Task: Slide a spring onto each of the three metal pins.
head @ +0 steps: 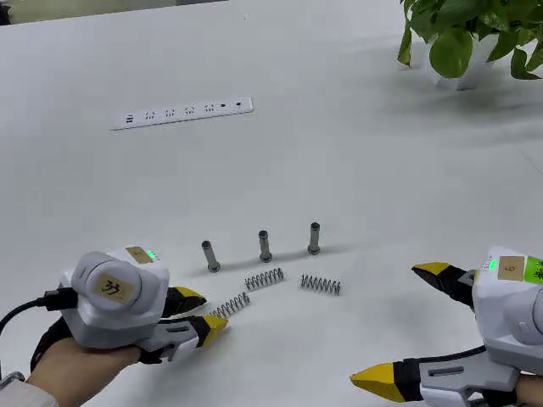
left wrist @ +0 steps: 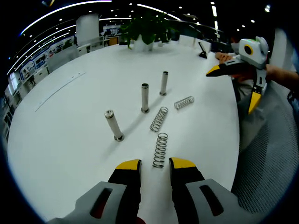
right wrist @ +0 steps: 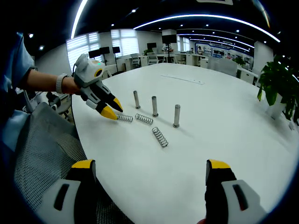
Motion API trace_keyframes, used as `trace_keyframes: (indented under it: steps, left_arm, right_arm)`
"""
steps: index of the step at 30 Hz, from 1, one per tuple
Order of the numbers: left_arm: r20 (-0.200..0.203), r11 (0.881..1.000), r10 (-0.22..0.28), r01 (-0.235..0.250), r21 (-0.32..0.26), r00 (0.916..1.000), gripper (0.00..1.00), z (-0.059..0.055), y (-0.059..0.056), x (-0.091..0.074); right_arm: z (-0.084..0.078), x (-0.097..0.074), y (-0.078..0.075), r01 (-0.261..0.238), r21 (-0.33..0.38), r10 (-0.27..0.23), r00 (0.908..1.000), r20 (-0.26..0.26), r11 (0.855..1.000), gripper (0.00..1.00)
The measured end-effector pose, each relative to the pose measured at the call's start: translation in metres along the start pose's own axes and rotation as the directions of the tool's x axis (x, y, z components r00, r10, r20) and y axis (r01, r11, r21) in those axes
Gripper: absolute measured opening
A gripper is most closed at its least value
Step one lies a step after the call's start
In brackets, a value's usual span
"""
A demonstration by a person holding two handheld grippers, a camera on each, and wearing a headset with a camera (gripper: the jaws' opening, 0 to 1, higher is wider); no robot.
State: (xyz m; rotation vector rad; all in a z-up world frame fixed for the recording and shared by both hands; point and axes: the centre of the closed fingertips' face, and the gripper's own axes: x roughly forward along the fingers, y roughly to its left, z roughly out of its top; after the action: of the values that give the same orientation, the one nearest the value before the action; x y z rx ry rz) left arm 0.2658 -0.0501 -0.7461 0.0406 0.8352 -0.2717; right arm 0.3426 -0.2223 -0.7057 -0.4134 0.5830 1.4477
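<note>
Nothing's on yet: all three metal pins (head: 265, 246) stand bare on the tabletop (head: 356, 153), three springs (head: 264, 278) lie loose just before them, left claw (head: 206, 309) slightly parted at the nearest spring (head: 231, 305), right claw (head: 383, 325) spread wide, empty.

left gripper (head: 204, 309) tan label (head: 113, 288): handwriting unreadable | right gripper (head: 399, 325) label (head: 510, 268): unreadable
</note>
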Motion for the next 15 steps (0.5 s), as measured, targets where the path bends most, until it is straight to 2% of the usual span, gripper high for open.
trace_keyframes:
  steps: [7, 10, 13, 15]
  left_arm:
    - [-0.033, 0.999, -0.001, 0.002, 0.036, 0.9995, 0.23, -0.0009, -0.0041, 0.0057]
    - [-0.045, 0.999, 0.006, -0.004, 0.045, 0.999, 0.22, -0.0021, -0.0028, 0.0078]
    - [-0.055, 0.999, 0.005, -0.002, 0.043, 0.9985, 0.21, -0.0003, -0.0063, 0.0097]
    - [-0.065, 0.998, 0.018, -0.014, 0.066, 0.9977, 0.2, -0.0014, -0.0043, 0.0081]
  right_arm:
    - [0.0014, -0.0003, 0.0023, -0.001, 0.002, 0.001, 1.0, -0.001, 1.0, 0.99]
    - [0.0013, -0.0005, 0.0021, -0.001, 0.002, 0.001, 1.0, -0.001, 1.0, 0.99]
    - [0.0013, -0.0007, 0.0019, -0.001, 0.002, 0.001, 1.0, 0.0, 1.0, 0.99]
    - [0.0013, -0.0009, 0.0017, -0.001, 0.002, 0.001, 1.0, 0.0, 1.0, 0.99]
